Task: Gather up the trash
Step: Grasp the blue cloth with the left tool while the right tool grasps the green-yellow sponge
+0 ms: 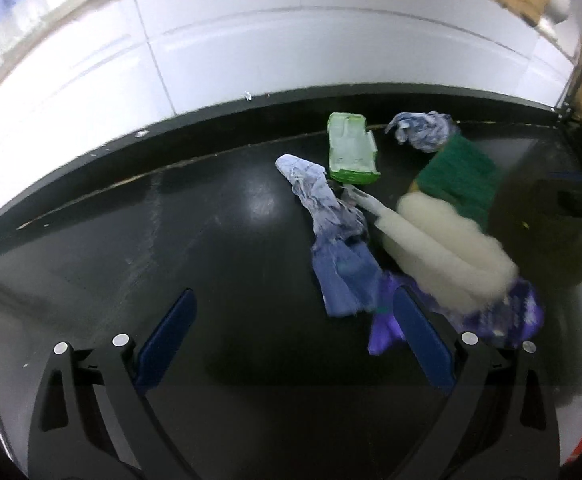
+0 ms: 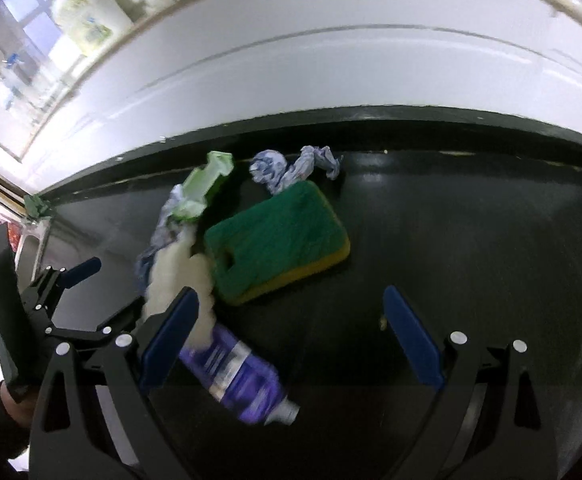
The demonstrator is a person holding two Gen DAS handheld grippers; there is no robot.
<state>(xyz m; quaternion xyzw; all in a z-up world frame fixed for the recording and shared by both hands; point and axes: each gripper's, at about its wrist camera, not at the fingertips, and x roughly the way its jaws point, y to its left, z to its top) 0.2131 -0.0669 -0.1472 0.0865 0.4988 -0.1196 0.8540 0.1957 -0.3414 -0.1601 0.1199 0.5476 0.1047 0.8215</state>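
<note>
Trash lies on a black counter (image 1: 171, 220). In the left wrist view I see a green packet (image 1: 351, 148), a crumpled blue-white wrapper (image 1: 423, 130) at the back, a long blue-white wrapper (image 1: 331, 232), a cream wad (image 1: 443, 240), a purple tube (image 1: 503, 320) and a green-and-yellow sponge (image 1: 459, 172). My left gripper (image 1: 295, 332) is open and empty, its right finger next to the purple tube. In the right wrist view my right gripper (image 2: 291, 328) is open and empty over the purple tube (image 2: 243, 380), near the sponge (image 2: 275, 236), the cream wad (image 2: 175, 280) and the green packet (image 2: 203, 188).
A white tiled wall (image 1: 251, 40) rises behind the counter. A white-and-green bottle (image 2: 87, 12) stands on a ledge at the upper left. The left gripper (image 2: 51, 280) shows at the left of the right wrist view. A sink edge (image 2: 31, 240) lies at the left.
</note>
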